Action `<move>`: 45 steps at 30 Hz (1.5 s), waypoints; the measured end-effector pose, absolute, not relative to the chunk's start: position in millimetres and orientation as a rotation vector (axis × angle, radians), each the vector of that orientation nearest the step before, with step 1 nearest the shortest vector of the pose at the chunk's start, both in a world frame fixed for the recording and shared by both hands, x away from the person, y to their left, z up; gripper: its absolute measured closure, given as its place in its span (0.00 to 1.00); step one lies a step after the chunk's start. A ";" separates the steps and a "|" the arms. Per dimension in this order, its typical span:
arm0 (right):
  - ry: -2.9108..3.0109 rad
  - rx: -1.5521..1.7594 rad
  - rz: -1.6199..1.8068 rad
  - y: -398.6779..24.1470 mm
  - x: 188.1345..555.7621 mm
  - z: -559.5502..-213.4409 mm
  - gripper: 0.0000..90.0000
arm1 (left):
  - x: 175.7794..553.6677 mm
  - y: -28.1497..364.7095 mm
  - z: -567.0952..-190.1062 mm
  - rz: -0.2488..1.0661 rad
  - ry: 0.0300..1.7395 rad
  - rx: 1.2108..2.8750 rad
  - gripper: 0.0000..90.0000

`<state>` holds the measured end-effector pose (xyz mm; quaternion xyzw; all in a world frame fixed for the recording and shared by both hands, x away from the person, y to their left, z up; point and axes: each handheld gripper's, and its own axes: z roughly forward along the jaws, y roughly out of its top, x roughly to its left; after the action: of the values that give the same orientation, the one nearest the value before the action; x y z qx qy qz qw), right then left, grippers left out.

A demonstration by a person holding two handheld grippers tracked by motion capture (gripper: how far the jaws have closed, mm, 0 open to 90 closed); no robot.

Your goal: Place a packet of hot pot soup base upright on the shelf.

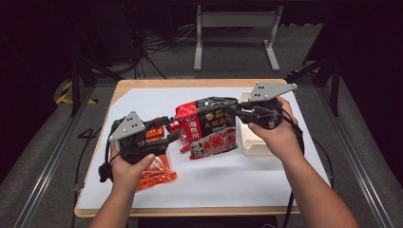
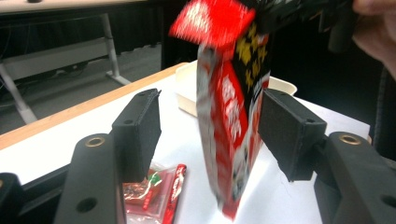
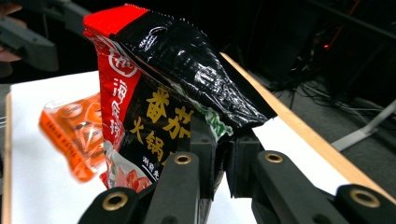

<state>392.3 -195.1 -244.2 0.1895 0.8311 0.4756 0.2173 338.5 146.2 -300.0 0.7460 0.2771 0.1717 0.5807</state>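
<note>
Glossy red-and-black soup-base packet [image 3: 154, 107], crumpled

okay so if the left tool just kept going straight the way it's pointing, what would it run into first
Most likely the red and black sauce packet, which hangs between the left tool's open pads without touching them, held up by the right tool. Behind it stands the white tray; how far is hard to judge.

table [image 1: 142, 97] brightly lit from above, surroundings dark; glare on glossy packet [image 3: 187, 60]; packet motion-blurred in left gripper view.
</note>
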 end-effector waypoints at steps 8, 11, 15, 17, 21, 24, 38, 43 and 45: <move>2.252 0.549 1.306 -210.7 402.2 -230.9 0.92 | 346.3 151.8 -307.3 0.387 0.694 1.739 0.41; 2.232 0.559 1.300 -217.1 407.1 -226.9 0.92 | 349.5 154.0 -309.8 0.389 0.715 1.738 0.40; 2.214 0.569 1.289 -223.4 412.9 -224.3 0.92 | 354.0 156.8 -314.0 0.401 0.789 1.740 0.36; 2.209 0.572 1.283 -225.0 414.5 -223.8 0.92 | 355.9 158.2 -315.3 0.412 0.794 1.750 0.35; 2.194 0.591 1.261 -230.8 421.0 -222.4 0.92 | 358.6 161.1 -318.3 0.431 0.800 1.760 0.35; 2.178 0.616 1.257 -236.0 425.8 -221.1 0.92 | 359.2 161.4 -319.2 0.437 0.801 1.763 0.35; 2.093 0.660 1.199 -261.7 456.2 -217.0 0.92 | 361.7 164.7 -322.8 0.444 0.797 1.761 0.34; 2.062 0.679 1.204 -271.3 466.1 -216.8 0.92 | 360.9 168.5 -325.5 0.446 0.814 1.758 0.34; 2.046 0.688 1.205 -275.0 469.6 -216.6 0.92 | 360.5 169.7 -326.5 0.444 0.822 1.759 0.34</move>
<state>469.6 -275.0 -216.6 0.2628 0.7817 0.4604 0.3284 360.5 169.7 -326.5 0.7411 0.3465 0.1870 0.5438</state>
